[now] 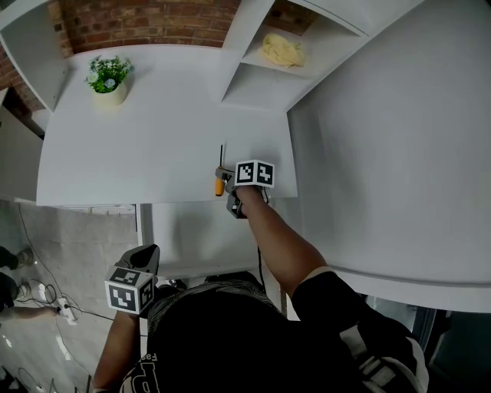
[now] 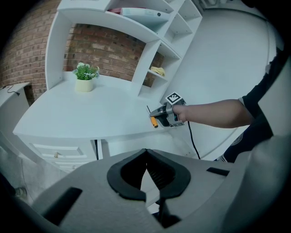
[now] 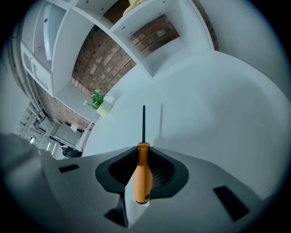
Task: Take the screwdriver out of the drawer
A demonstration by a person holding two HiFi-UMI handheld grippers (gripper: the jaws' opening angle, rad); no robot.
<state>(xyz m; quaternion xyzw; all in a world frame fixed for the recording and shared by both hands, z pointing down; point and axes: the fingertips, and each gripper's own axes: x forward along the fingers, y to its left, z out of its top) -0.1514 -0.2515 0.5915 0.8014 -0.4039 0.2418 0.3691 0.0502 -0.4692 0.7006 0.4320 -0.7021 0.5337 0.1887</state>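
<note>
My right gripper [image 1: 222, 178] is shut on the screwdriver [image 3: 142, 172], which has an orange handle and a thin black shaft pointing forward over the white desk [image 1: 153, 138]. In the head view the screwdriver [image 1: 219, 181] hangs near the desk's front edge, and in the left gripper view the same screwdriver [image 2: 153, 119] shows at the end of the outstretched right arm. My left gripper [image 1: 147, 258] is held low, below the desk and near my body, with its jaws shut on nothing. No drawer interior is in view.
A small potted plant [image 1: 108, 77] stands at the back left of the desk. Shelves [image 1: 276, 69] with a yellow cloth [image 1: 282, 51] rise at the back right. Closed drawer fronts [image 2: 57, 152] sit under the desk's left side. A brick wall [image 1: 146, 21] is behind.
</note>
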